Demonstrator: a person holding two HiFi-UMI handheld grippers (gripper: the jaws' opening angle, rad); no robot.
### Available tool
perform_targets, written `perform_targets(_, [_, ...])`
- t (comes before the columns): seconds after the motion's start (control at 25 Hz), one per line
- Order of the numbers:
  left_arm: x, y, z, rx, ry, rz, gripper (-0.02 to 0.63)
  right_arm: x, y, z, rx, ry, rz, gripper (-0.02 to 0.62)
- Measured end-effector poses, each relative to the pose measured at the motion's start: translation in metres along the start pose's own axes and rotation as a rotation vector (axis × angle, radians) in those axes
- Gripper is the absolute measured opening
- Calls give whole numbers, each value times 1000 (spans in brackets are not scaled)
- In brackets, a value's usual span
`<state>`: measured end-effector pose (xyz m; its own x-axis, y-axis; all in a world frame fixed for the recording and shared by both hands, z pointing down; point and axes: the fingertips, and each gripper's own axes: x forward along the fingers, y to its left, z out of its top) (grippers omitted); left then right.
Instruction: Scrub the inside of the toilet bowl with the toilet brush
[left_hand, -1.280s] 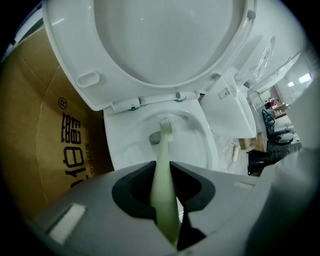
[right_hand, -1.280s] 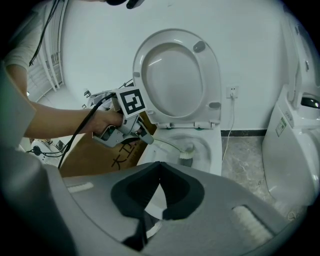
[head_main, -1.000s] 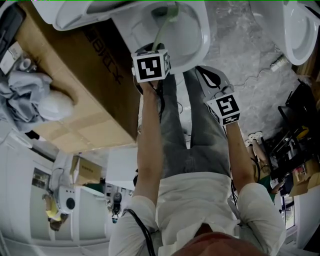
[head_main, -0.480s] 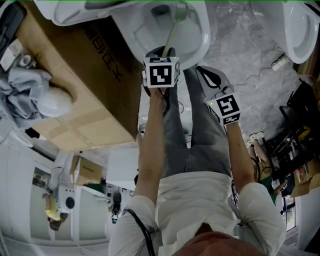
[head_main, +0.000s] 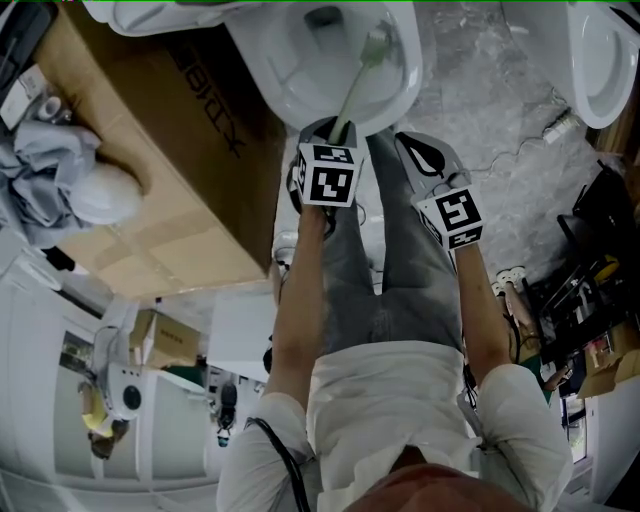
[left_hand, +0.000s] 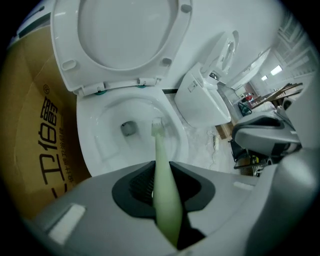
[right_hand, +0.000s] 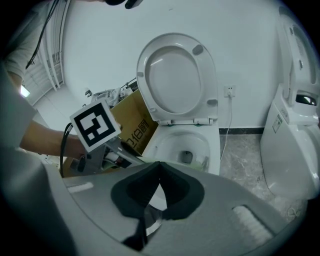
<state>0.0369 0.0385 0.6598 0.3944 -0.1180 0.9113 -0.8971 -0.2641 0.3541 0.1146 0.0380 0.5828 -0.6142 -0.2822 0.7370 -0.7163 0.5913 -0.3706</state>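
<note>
Cardboard, a big box (head_main: 150, 140), stands against the left side of the toilet bowl (head_main: 283, 72), whose seat (left_hand: 120, 40) is tipped up.

Inside the bowl is the brush (head_main: 358, 78). Its pale green handle runs straight out from our left gripper (left_hand: 165, 200), forward and down over the near rim. Its bristled end sits low on the bowl's right-hand wall, just right of the drain (left_hand: 128, 128). The left gripper's jaws are clamped on the thick end of the handle, with nothing else between them.

So the long axis points away from us into the bowl. We judge that the next strokes must sweep the tip left across the drain towards the left wall, a swing of the left wrist alone.

The right gripper (right_hand: 159, 167) hangs further right, short of the bowl's near rim, jaws pressed together and empty. It is the farther of the two from the brush. A second toilet (right_hand: 295, 140) stands at the far right.

The head view hides the left jaws under the marker cube, so only the left gripper view shows the grip and the bristles. Only the right gripper view takes in the raised seat and the bowl together from outside.
</note>
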Motion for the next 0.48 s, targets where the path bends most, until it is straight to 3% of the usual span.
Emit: perform_targets(0.48, [-30,-10,-69,140,126,-9,98,0,2,-1,-34,18,17,5])
